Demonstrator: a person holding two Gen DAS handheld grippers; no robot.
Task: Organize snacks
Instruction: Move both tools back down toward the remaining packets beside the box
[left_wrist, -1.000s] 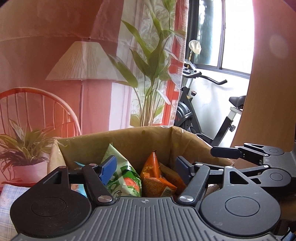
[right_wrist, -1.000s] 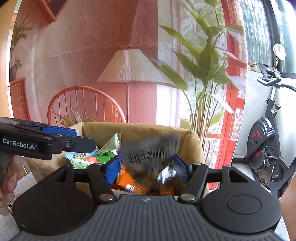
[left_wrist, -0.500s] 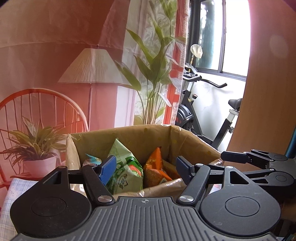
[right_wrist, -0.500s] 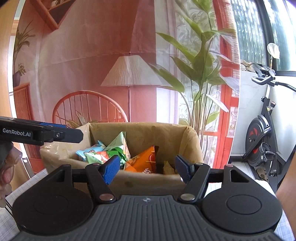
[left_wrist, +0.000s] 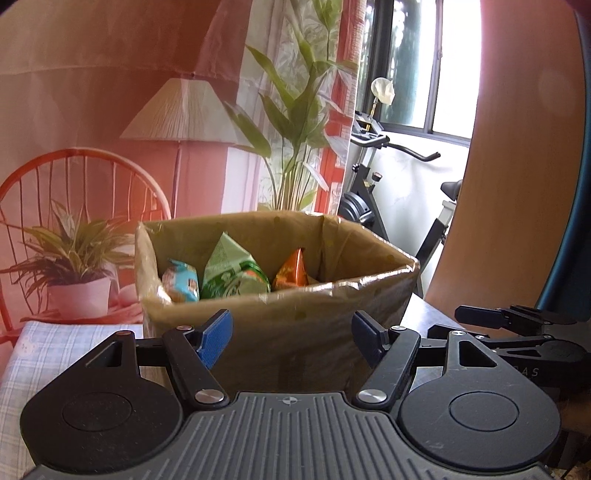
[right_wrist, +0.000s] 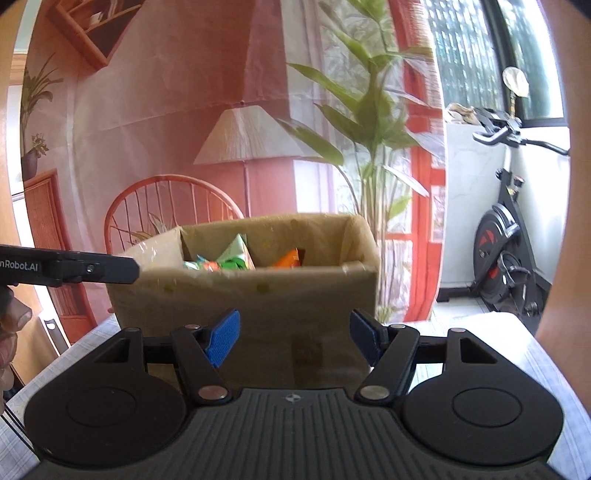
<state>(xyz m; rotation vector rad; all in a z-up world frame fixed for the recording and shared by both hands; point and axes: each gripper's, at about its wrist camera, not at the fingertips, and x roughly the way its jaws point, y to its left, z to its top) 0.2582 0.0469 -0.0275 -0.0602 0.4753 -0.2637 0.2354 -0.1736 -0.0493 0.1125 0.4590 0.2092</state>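
Snacks (left_wrist: 236, 275) boxed; both tongs (left_wrist: 291, 334) agape, empty.

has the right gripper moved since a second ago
Yes. The right gripper has pulled back from the cardboard box: earlier it hung over the snacks; now the box's front wall shows.

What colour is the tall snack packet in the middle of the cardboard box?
Green tall snack packet, clearest in the left wrist view.
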